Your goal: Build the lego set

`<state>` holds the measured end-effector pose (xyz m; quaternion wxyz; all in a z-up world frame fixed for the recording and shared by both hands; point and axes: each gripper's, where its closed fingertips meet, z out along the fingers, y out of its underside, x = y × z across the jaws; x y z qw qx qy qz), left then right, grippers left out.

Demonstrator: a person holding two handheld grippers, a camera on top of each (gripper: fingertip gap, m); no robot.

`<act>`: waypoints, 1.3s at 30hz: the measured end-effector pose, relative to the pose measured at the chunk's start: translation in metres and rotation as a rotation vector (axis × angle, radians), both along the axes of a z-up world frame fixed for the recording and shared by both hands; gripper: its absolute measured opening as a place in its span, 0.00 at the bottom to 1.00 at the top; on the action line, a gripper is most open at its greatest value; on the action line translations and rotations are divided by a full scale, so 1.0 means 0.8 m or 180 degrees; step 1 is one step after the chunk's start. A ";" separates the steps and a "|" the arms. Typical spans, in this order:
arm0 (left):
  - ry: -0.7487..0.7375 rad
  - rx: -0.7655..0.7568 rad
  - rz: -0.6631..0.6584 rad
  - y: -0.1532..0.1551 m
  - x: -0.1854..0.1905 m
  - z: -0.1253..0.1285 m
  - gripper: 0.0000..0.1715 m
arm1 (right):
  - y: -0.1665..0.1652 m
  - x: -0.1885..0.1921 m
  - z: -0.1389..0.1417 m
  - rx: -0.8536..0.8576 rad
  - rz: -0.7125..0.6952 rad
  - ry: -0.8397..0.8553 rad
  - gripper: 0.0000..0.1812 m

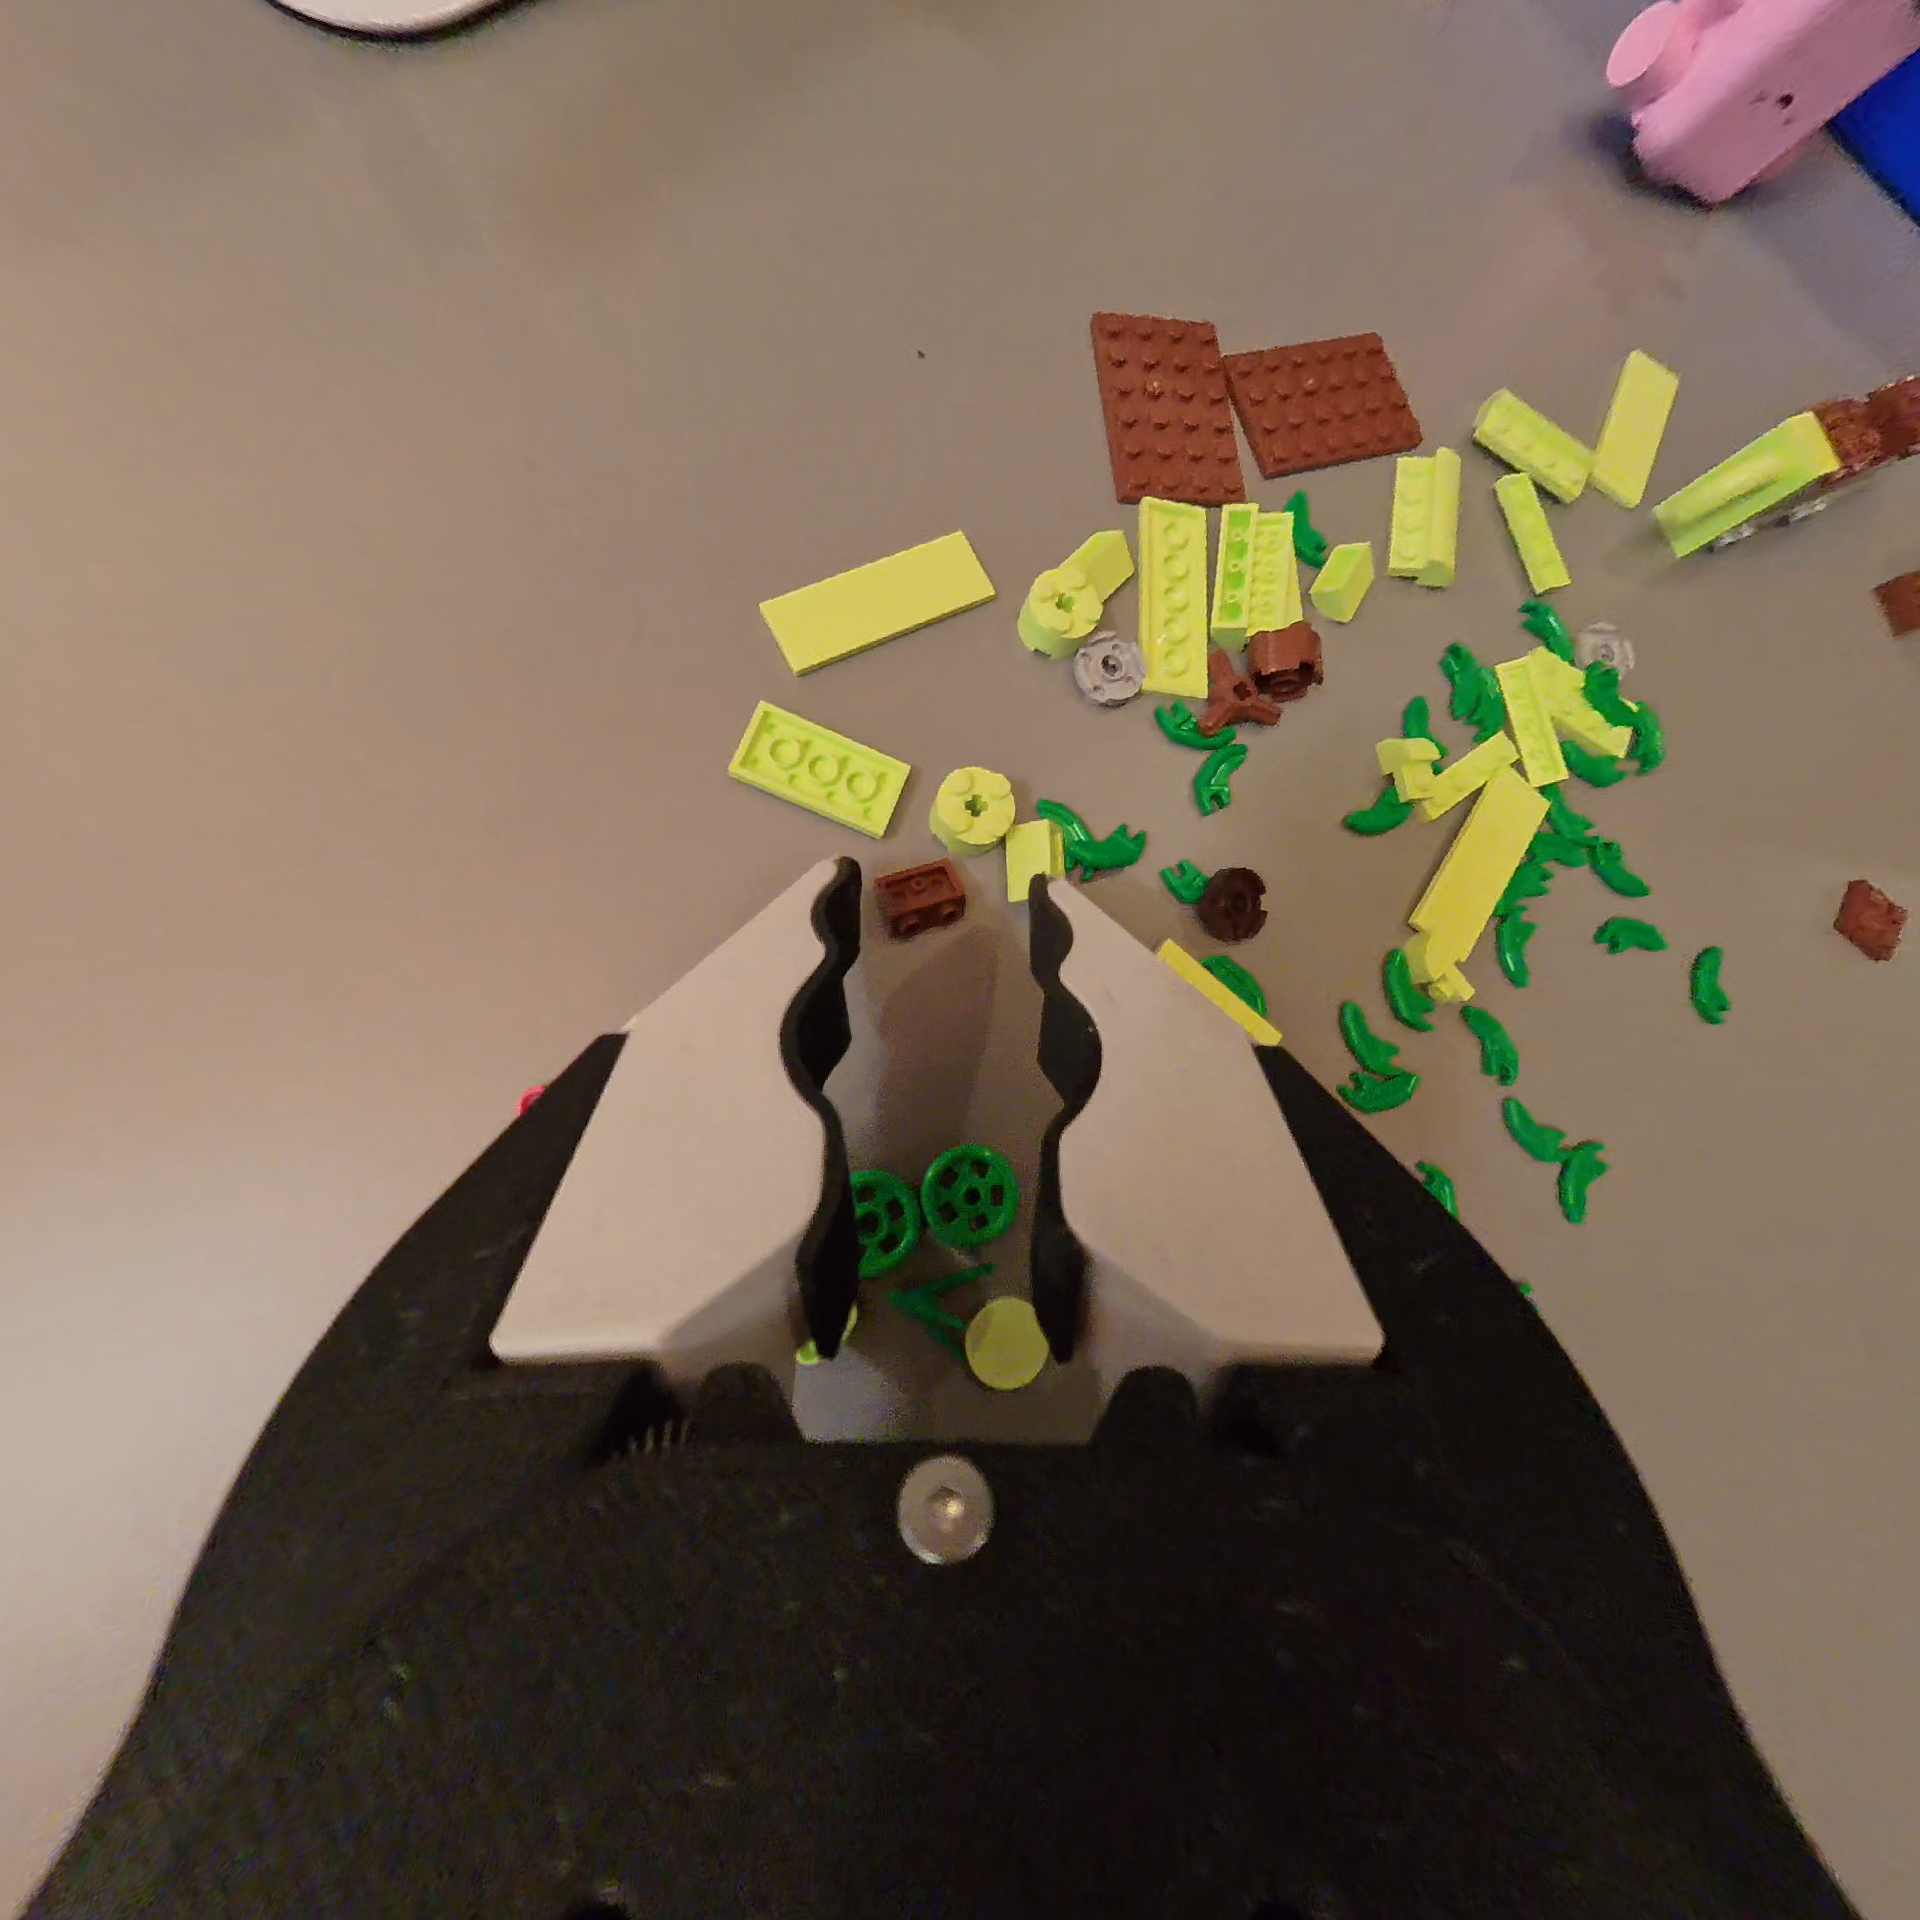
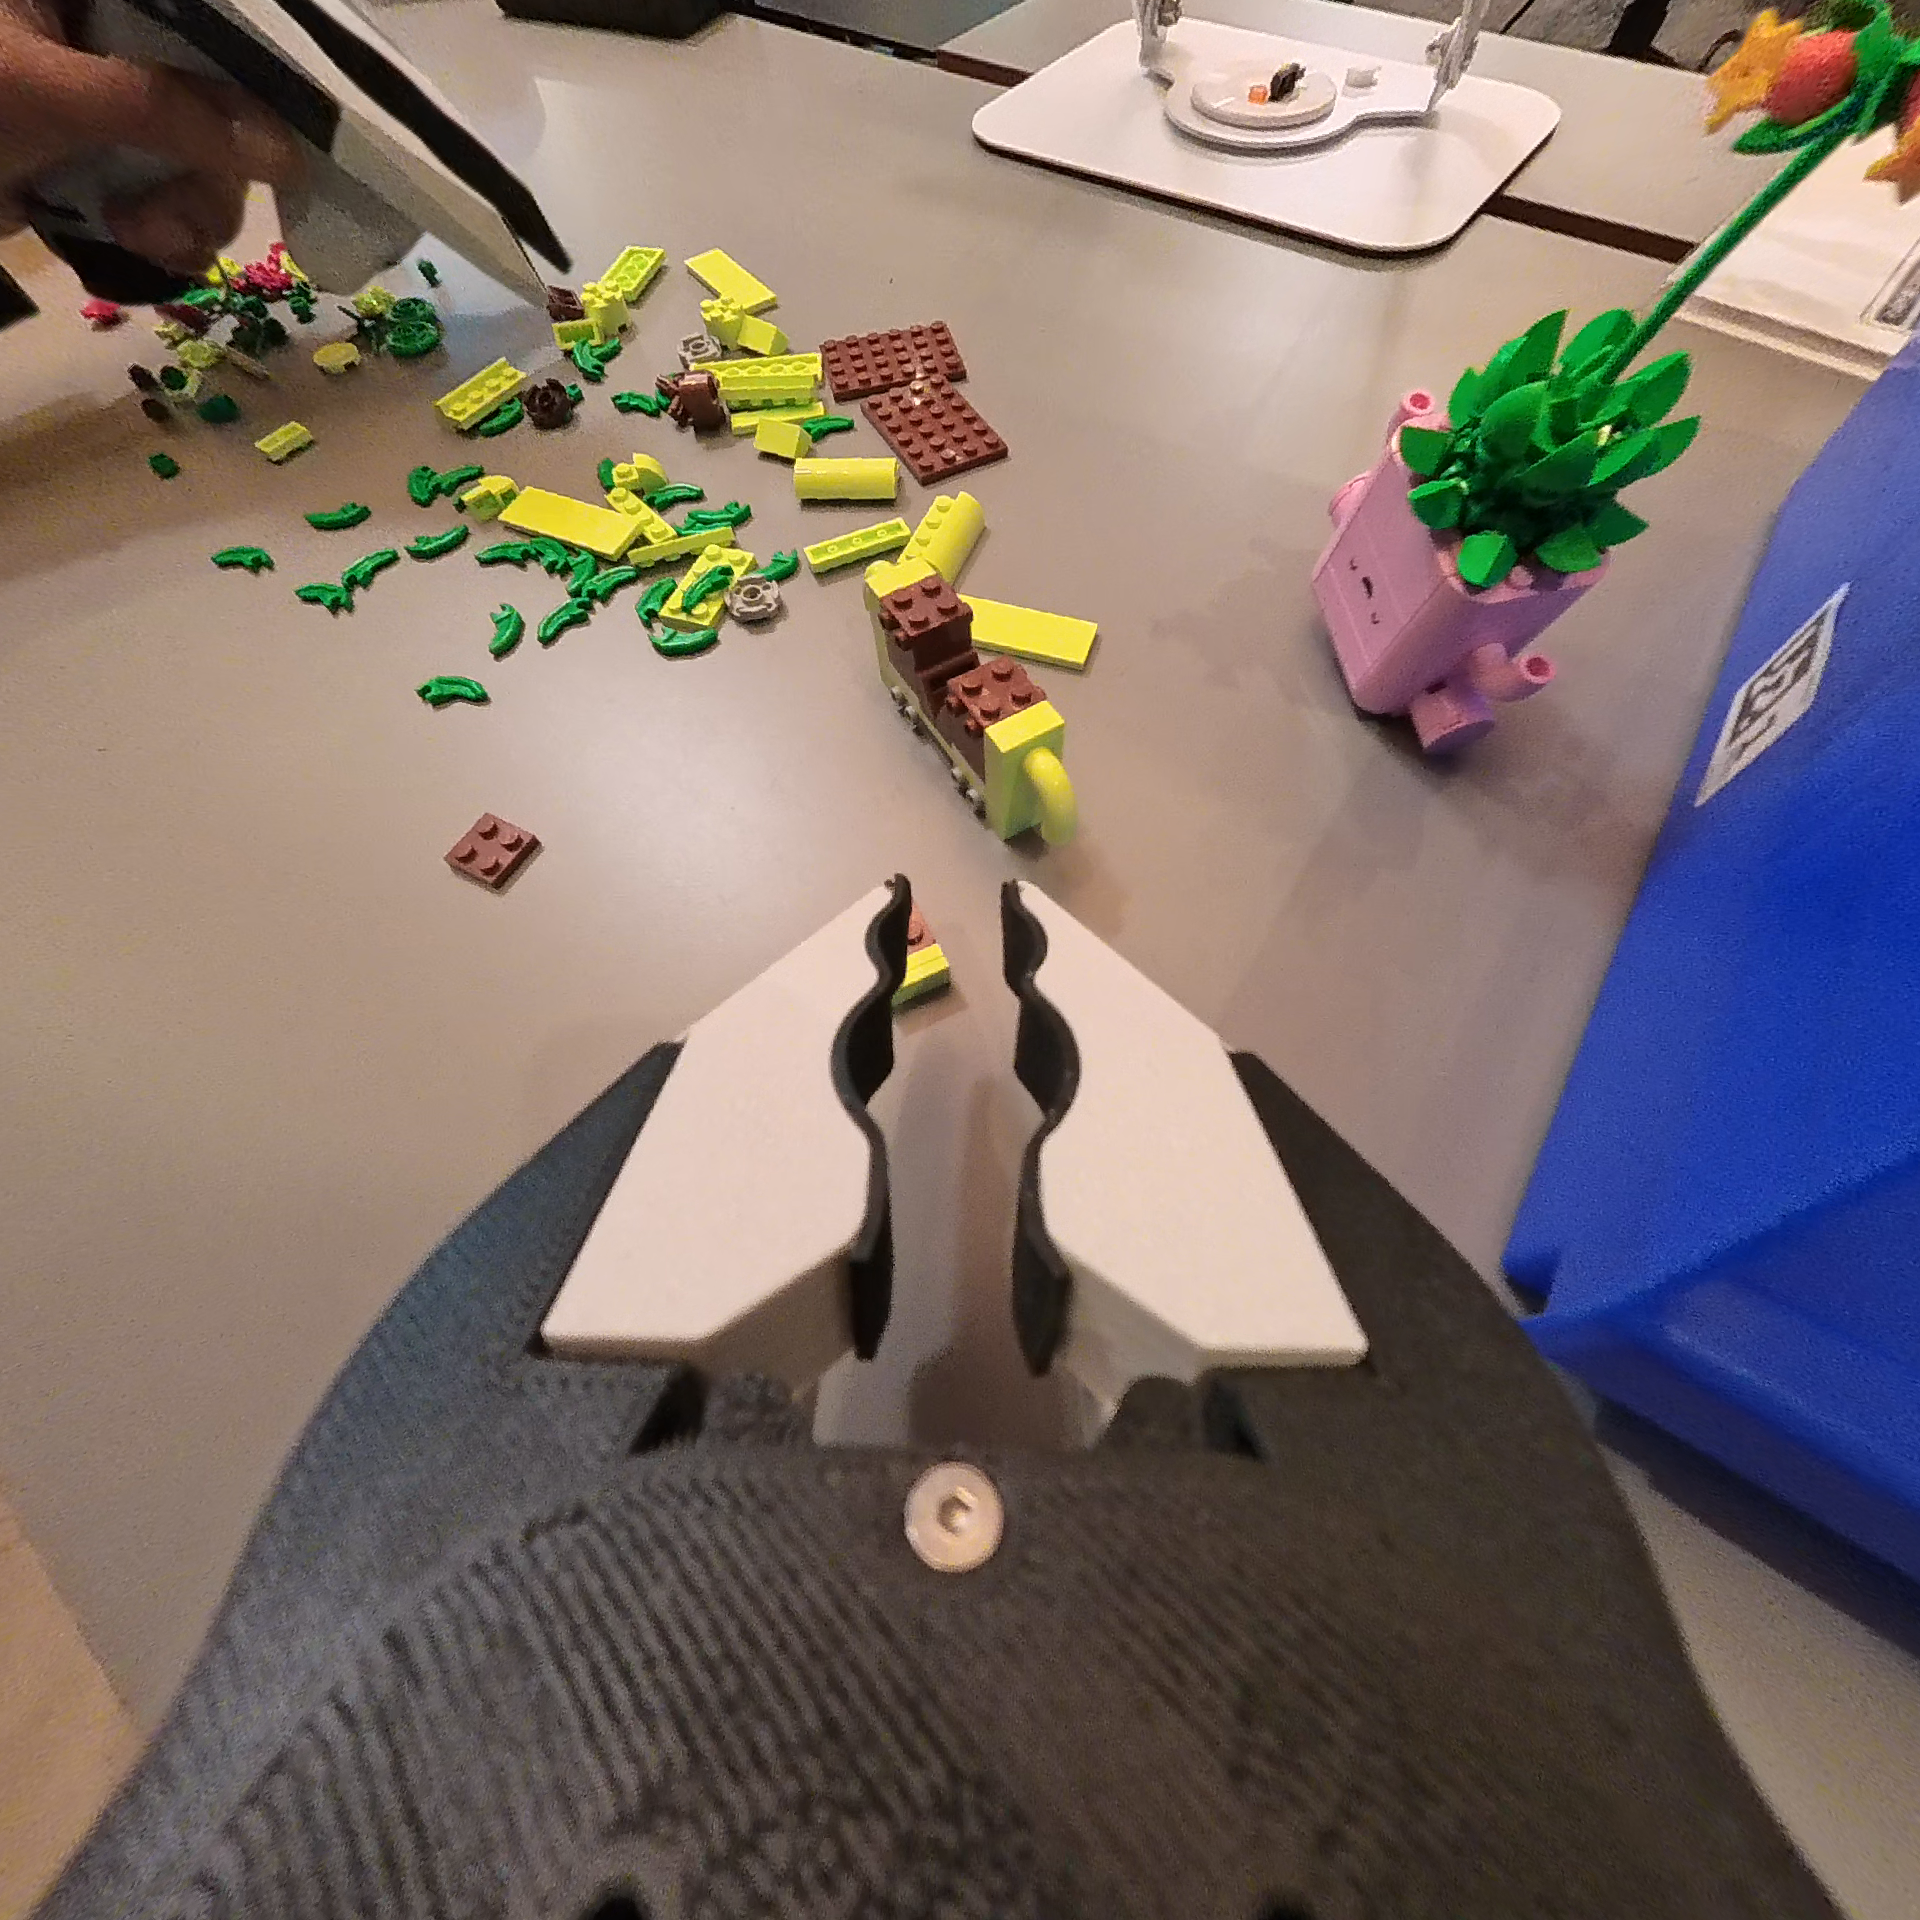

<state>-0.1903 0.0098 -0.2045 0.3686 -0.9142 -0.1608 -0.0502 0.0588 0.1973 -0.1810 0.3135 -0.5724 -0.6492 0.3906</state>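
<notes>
My left gripper [image 1: 945, 883] is open and low over the table. A small brown brick [image 1: 920, 899] lies just beyond its tips, between them. Loose lime bricks [image 1: 878, 601], green leaf pieces [image 1: 1512, 940] and two brown plates [image 1: 1320, 403] lie scattered ahead and to the right. My right gripper [image 2: 951, 894] is open. A small brown and lime piece [image 2: 925, 961] lies on the table by its left finger. A part-built lime and brown model [image 2: 971, 707] lies just ahead of it. The left gripper [image 2: 551, 275] also shows at the far left of the right wrist view.
A pink brick pot with green leaves [image 2: 1455, 613] stands at the right, and shows in the left wrist view [image 1: 1745, 94]. A blue bin [image 2: 1766, 935] lines the right side. A white stand [image 2: 1268, 135] is at the back. A loose brown plate [image 2: 492, 849] lies left of my right gripper. The loose brown plate [image 2: 492, 849] sits 11 cm or so from the ends of my right fingers. It turns up in the left wrist view [image 1: 1875, 910] as well.
</notes>
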 end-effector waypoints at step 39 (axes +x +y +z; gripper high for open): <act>-0.3553 0.1550 -0.0963 0.062 0.305 0.102 0.08 | -0.184 -0.010 0.066 0.3183 0.0890 0.2198 0.20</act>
